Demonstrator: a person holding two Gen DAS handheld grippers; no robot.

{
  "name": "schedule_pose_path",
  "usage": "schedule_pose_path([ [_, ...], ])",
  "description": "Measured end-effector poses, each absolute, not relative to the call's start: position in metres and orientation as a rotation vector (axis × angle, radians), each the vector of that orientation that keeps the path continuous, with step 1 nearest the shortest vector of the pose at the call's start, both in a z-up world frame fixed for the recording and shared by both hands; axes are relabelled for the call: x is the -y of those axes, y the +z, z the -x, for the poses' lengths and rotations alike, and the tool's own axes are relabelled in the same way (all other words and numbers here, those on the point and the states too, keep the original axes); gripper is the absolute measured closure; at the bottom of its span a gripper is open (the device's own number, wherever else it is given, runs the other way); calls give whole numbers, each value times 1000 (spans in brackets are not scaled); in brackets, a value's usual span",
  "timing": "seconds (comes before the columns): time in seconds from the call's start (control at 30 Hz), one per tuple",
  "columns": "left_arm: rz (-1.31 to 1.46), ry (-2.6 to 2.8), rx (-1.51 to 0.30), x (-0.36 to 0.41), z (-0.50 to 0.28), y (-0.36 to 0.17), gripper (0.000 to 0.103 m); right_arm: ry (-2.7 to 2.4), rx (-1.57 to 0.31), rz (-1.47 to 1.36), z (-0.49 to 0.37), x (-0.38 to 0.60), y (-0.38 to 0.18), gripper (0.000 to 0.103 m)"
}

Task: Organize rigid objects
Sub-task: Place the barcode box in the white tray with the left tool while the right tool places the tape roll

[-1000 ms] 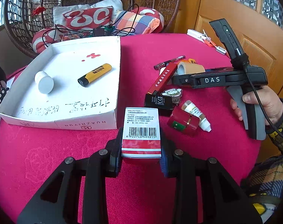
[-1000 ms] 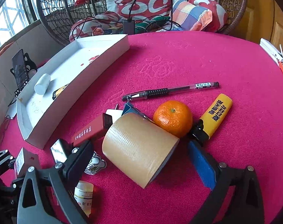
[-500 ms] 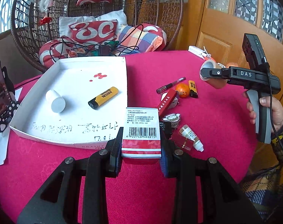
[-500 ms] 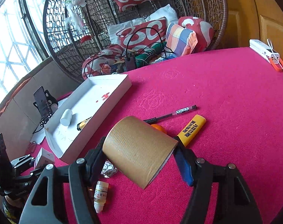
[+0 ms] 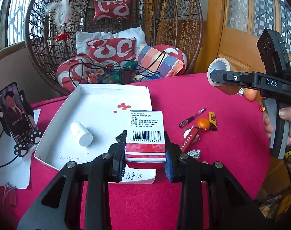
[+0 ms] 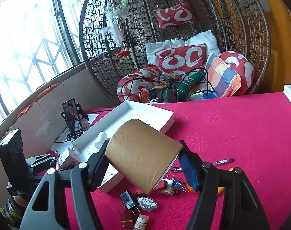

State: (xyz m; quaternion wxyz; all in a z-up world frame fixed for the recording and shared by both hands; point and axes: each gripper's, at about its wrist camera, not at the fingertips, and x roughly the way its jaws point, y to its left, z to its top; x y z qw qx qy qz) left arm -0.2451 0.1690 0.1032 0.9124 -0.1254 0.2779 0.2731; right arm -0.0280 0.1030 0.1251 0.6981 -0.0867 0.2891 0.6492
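Note:
My left gripper (image 5: 145,158) is shut on a red and white barcode box (image 5: 145,134), held in the air above the near edge of the white tray (image 5: 99,95). The tray holds a white bottle (image 5: 81,134). My right gripper (image 6: 143,161) is shut on a brown tape roll (image 6: 141,153), held high above the table; it also shows in the left wrist view (image 5: 220,72). On the red cloth lie a pen (image 5: 192,117), a tangerine (image 5: 203,124), a yellow lighter (image 5: 212,119) and a red box (image 5: 189,139).
A phone on a stand (image 5: 15,115) stands left of the tray. A charger plug (image 6: 129,200), a sticker (image 6: 147,203) and a small bottle (image 6: 140,222) lie on the cloth. A wicker chair with cushions (image 5: 114,49) stands behind the table.
Both grippers have risen higher above the table with their loads. The left one has shifted left, so the box now hangs over the tray's near edge.

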Motion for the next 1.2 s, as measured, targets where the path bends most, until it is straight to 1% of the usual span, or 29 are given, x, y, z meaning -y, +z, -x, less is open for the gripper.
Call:
schedule_pose_path([
  [0.2, 288, 647, -556, -216, 232, 119, 71, 1503, -654, 226, 42, -144, 132, 35],
  [0.37, 333, 716, -555, -266, 210, 120, 71, 1504, -699, 289, 52, -189, 114, 35],
  [0.5, 393, 744, -597, -306, 189, 97, 71, 1467, -724, 379, 59, -225, 83, 35],
  [0.6, 447, 775, -637, -325, 180, 75, 71, 1452, -785, 402, 62, -246, 58, 35],
  [0.73, 492, 803, -646, -333, 177, 60, 71, 1451, -801, 430, 68, -264, 40, 35],
  [0.9, 465, 910, -656, -333, 177, 53, 71, 1447, -823, 455, 76, -274, 29, 34],
  [0.93, 465, 930, -649, -334, 180, 54, 69, 1448, -812, 455, 77, -272, 29, 34],
  [0.97, 467, 953, -646, -333, 183, 55, 65, 1445, -791, 454, 79, -269, 30, 30],
  [1.0, 468, 976, -640, -332, 186, 57, 51, 1444, -768, 450, 80, -265, 32, 18],
  [1.03, 469, 990, -623, -330, 189, 59, 23, 1447, -750, 439, 81, -261, 34, 13],
  [1.07, 470, 995, -599, -328, 193, 61, 11, 1452, -741, 427, 82, -259, 36, 4],
  [1.1, 464, 1009, -579, -325, 196, 64, 0, 1457, -738, 414, 82, -256, 38, 0],
  [1.2, 433, 1051, -550, -316, 203, 72, 0, 1446, -711, 391, 81, -244, 44, 0],
])
